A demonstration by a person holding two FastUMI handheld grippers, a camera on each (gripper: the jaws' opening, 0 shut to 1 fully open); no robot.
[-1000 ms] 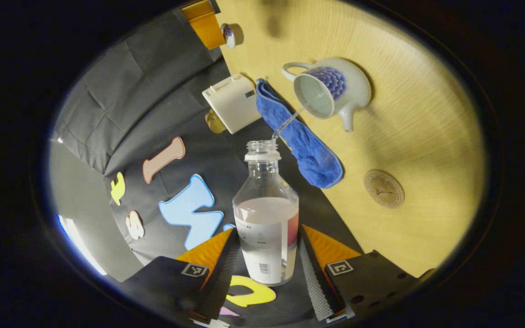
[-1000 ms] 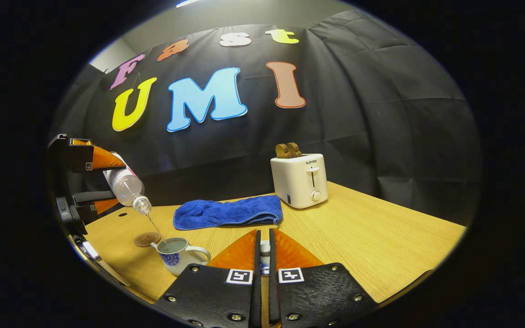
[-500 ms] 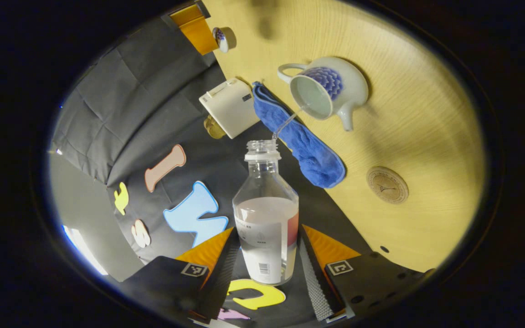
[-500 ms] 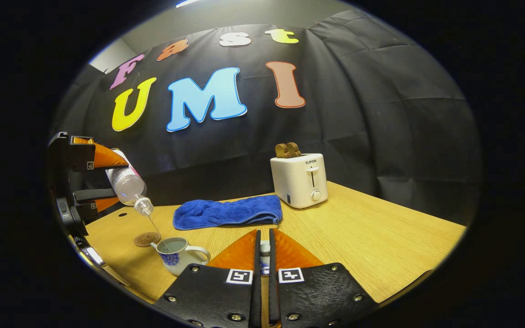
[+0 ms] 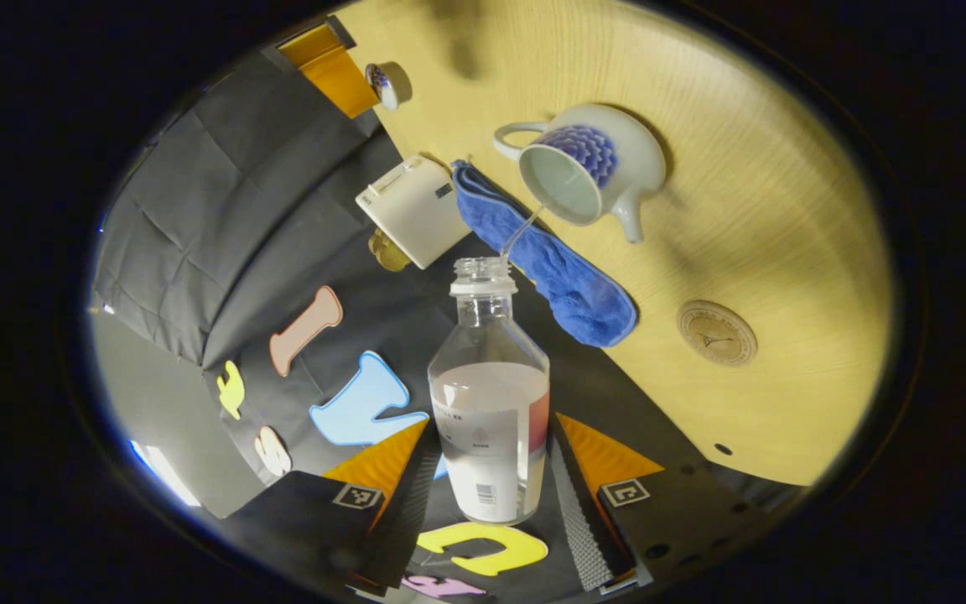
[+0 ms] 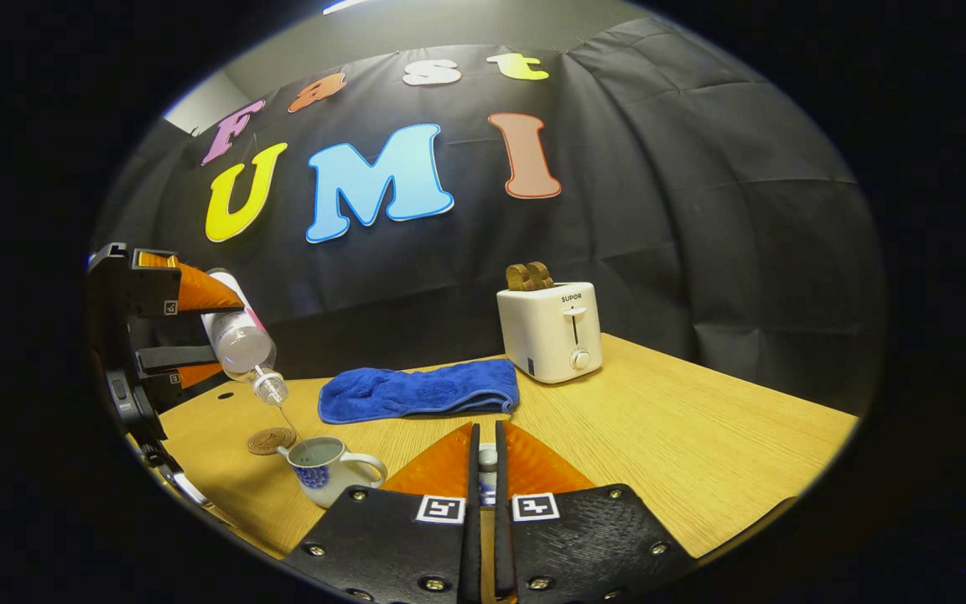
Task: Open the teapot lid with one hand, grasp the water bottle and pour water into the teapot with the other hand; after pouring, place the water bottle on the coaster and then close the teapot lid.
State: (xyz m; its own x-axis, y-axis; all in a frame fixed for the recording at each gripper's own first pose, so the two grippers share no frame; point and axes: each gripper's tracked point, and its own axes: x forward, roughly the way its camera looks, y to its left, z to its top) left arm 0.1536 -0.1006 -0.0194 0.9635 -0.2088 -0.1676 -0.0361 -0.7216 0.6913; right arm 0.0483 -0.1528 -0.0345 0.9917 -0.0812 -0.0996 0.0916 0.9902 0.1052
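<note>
Pouring now: left gripper (image 5: 491, 470) clamps the tilted bottle (image 5: 490, 419) above the open teapot (image 5: 588, 168). Smooth plastic, probably slippery, so grip mid-body. Right gripper (image 6: 484, 470) pinches the lid (image 6: 487, 457).

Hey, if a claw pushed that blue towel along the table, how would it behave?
The blue towel lies folded and soft-looking, so it would probably bunch up and not slide whole. It looks light, and its plush pile may drag on the wooden table.
</note>
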